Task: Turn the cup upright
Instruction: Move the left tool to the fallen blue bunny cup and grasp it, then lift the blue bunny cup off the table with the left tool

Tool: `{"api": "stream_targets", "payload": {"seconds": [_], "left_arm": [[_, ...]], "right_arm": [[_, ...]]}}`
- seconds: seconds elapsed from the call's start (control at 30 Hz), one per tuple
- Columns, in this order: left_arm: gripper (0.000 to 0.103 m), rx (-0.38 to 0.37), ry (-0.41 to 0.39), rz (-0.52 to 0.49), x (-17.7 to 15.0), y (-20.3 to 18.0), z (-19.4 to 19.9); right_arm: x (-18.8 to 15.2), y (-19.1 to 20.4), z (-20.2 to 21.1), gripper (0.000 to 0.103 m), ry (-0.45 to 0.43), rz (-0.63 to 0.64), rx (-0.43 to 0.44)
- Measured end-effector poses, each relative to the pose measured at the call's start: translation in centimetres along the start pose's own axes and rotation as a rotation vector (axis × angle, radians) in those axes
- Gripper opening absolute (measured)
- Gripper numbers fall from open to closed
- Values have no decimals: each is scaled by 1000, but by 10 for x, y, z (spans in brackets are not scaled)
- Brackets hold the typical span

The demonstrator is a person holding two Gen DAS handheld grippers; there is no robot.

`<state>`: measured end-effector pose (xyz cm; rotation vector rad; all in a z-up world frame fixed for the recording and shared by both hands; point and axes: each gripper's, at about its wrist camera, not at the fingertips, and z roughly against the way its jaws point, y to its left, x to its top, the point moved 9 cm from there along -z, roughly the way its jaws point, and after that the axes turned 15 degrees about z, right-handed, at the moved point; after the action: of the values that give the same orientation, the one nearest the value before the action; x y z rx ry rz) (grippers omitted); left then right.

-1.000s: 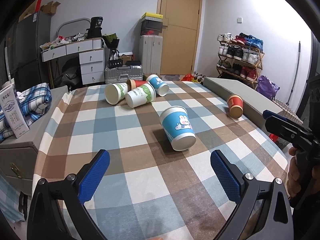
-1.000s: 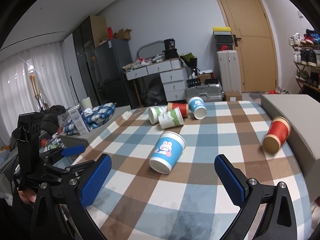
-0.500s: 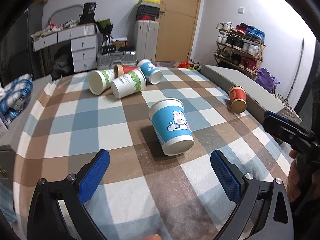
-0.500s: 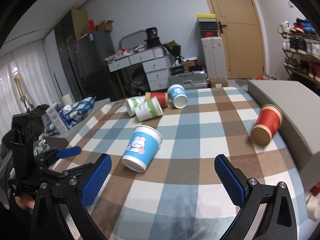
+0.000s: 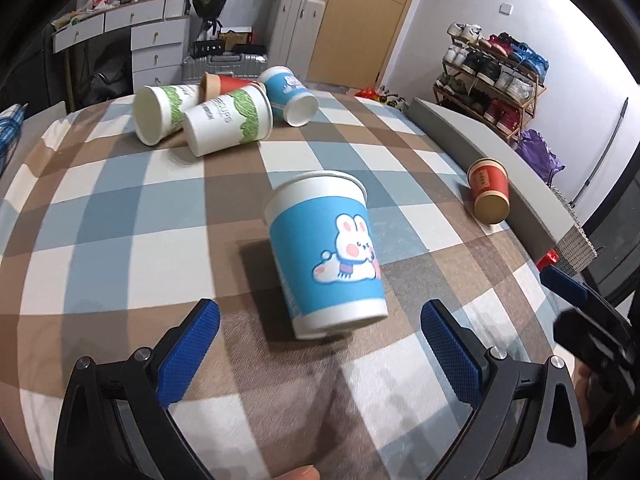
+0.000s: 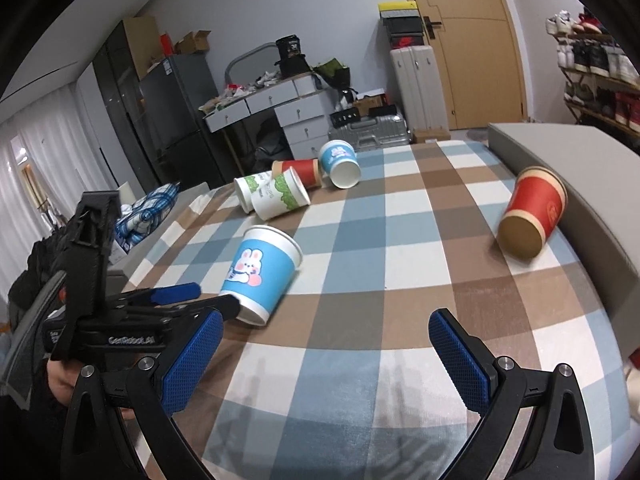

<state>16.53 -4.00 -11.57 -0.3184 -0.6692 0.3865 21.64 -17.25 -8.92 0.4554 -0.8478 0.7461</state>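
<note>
A blue paper cup with a white rabbit [image 5: 326,252] lies on its side on the checked tablecloth [image 5: 120,216], base toward me, mouth away. My left gripper [image 5: 320,340] is open, its blue pads just short of the cup's base on either side. In the right wrist view the same cup [image 6: 262,270] lies at centre left, with the left gripper [image 6: 192,298] at its base. My right gripper [image 6: 324,354] is open and empty over the cloth, to the right of the cup.
A red cup [image 5: 489,195] lies on its side against a grey raised edge [image 5: 496,160] at the right; it also shows in the right wrist view [image 6: 532,212]. Several tipped cups [image 5: 226,118] cluster at the table's far side. Drawers, suitcases and a shoe rack stand beyond.
My left gripper has moved forward to the rabbit cup, which now fills the view between its pads. My right gripper has shifted forward and right; the cups have not moved.
</note>
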Motion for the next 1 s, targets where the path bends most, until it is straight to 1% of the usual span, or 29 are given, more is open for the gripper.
{"api": "stream_targets", "payload": {"seconds": [0.1, 0.17, 0.23, 0.3, 0.57, 0.83, 1.0], "left_arm": [[97, -2, 12, 5, 1, -3, -5], [84, 1, 15, 19, 1, -2, -7], [54, -11, 37, 29, 2, -1, -11], [54, -32, 45, 36, 2, -2, -9], [54, -41, -24, 35, 4, 5, 22], [54, -43, -88, 14, 17, -5, 50], [54, -44, -130, -8, 12, -6, 73]], "right_arm": [[-2, -4, -2, 103, 5, -11, 1], [-3, -6, -2, 103, 8, -18, -1], [-4, -7, -2, 103, 9, -22, -2], [-4, -8, -1, 103, 6, -25, -1], [-1, -4, 1, 103, -2, -15, -3], [9, 9, 10, 103, -29, 27, -8], [14, 20, 18, 103, -50, 57, -9]]}}
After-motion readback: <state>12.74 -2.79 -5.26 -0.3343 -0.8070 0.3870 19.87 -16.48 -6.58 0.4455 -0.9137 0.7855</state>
